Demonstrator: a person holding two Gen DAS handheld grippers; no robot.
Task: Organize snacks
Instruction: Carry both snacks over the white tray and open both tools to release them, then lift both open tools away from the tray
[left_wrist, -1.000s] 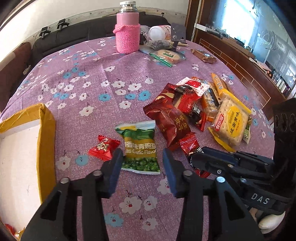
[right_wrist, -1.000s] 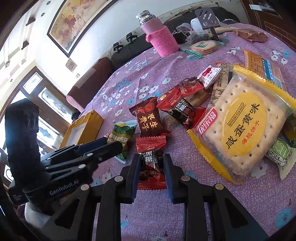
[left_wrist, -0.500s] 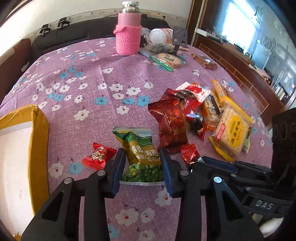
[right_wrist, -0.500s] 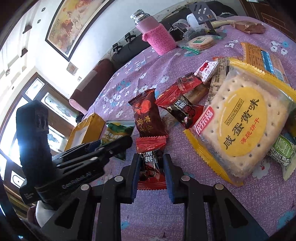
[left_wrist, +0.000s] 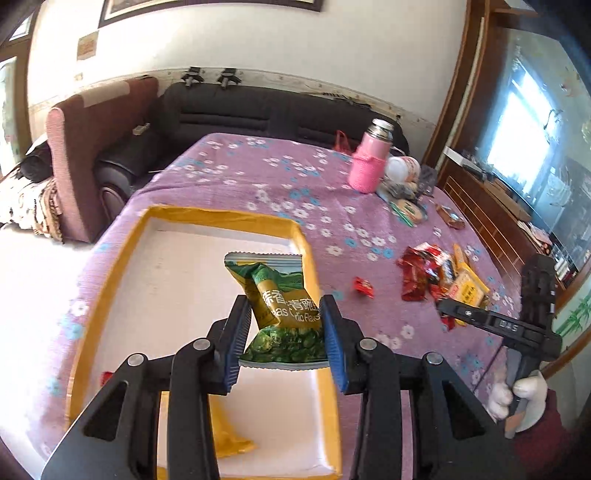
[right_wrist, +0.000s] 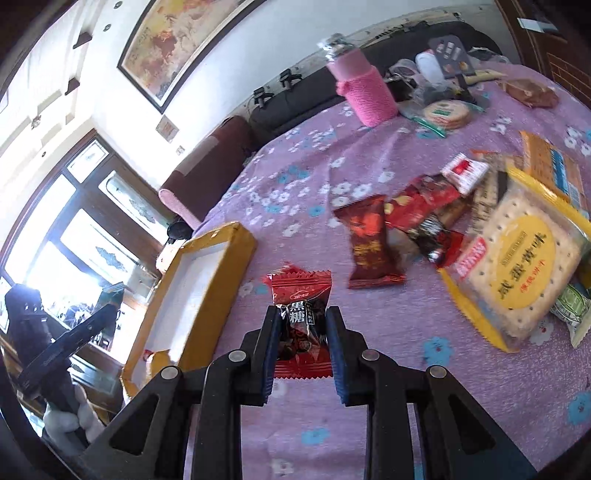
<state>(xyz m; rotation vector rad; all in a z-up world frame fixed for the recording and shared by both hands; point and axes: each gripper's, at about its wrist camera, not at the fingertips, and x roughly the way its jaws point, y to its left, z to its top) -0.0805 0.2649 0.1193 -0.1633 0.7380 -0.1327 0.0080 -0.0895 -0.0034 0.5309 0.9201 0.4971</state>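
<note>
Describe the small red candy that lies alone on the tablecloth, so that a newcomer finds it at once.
Start at the yellow-rimmed box on the purple flowered tablecloth. Look from its right wall toward the snack pile. Between them lies the small red candy, the only wrapper touching no other.

Pea packet (left_wrist: 284, 306) above tray (left_wrist: 110, 280) (table's (left_wrist: 236, 173) left edge); snack pile (left_wrist: 439, 277) right

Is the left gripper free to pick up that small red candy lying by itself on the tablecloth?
Probably not yet: the left gripper is already shut on the green pea packet over the yellow box. The small red candy itself lies clear on the cloth.
</note>
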